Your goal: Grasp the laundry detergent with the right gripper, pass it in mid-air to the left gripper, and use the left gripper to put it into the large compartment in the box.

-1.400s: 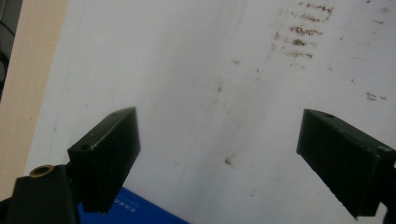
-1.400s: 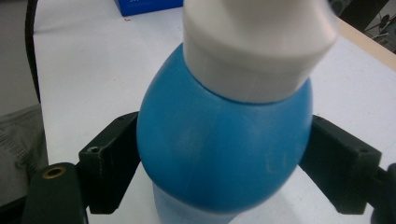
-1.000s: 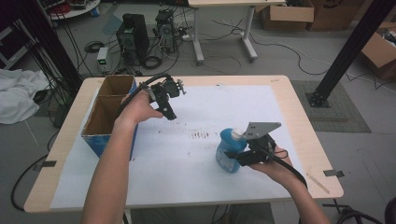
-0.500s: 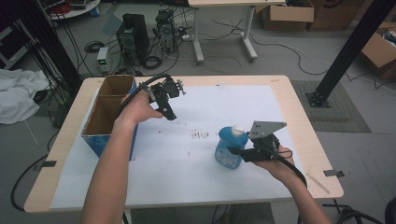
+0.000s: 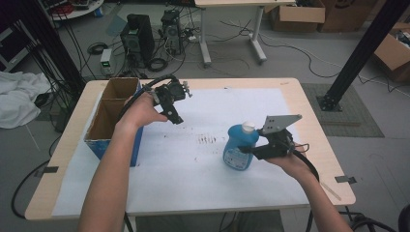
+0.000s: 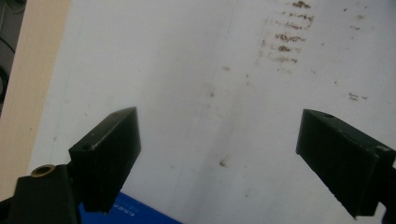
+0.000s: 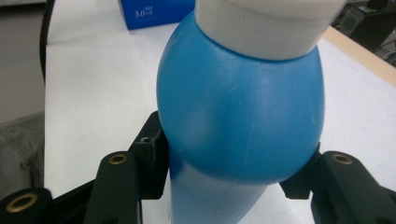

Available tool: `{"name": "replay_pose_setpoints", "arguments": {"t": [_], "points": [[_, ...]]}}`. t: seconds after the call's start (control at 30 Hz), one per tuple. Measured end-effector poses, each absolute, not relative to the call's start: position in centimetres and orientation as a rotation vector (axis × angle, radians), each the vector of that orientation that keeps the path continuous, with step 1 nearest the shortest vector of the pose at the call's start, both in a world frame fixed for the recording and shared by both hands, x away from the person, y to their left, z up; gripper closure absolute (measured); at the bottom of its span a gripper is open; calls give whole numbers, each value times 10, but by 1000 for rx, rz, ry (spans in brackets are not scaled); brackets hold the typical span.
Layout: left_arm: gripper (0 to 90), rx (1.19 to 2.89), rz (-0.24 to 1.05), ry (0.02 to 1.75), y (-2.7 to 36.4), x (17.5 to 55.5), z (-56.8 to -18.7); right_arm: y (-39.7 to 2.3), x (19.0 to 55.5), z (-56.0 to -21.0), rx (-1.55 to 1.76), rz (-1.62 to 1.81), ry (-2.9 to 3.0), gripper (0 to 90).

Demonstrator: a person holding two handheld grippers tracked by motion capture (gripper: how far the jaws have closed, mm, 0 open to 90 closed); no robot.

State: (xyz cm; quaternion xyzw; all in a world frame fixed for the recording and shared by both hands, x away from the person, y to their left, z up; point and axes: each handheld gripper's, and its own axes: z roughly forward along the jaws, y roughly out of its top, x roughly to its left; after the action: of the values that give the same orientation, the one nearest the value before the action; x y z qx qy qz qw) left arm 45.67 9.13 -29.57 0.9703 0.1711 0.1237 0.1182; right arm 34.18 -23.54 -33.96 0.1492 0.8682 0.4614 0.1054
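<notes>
A blue bottle (image 5: 239,150) with a white cap (image 5: 248,126) stands upright over the white paper at the right of the table. My right gripper (image 5: 247,151) is shut on the bottle's body (image 7: 240,107), one jaw on each side. Whether its base touches the paper is hidden. My left gripper (image 5: 175,117) hangs open above the paper beside the cardboard box (image 5: 96,147). In the left gripper view the jaws (image 6: 219,154) stand wide apart with only paper between them.
The open blue-sided box stands at the table's left edge, and its corner (image 6: 135,212) shows under my left gripper. Brown smudges (image 5: 208,140) mark the white paper (image 5: 193,174) mid-table. Cables, computers and cardboard boxes lie on the floor beyond the far edge.
My right hand has shifted a little to the right and upward with the bottle between its jaws. The left hand and its gripper have stayed where they were.
</notes>
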Motion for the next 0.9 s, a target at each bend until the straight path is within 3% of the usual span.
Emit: {"name": "replay_pose_setpoints", "arguments": {"t": [0.9], "points": [[145, 2709, 342, 261, 87, 436, -212, -207, 402, -279, 210, 1440, 2651, 456]]}}
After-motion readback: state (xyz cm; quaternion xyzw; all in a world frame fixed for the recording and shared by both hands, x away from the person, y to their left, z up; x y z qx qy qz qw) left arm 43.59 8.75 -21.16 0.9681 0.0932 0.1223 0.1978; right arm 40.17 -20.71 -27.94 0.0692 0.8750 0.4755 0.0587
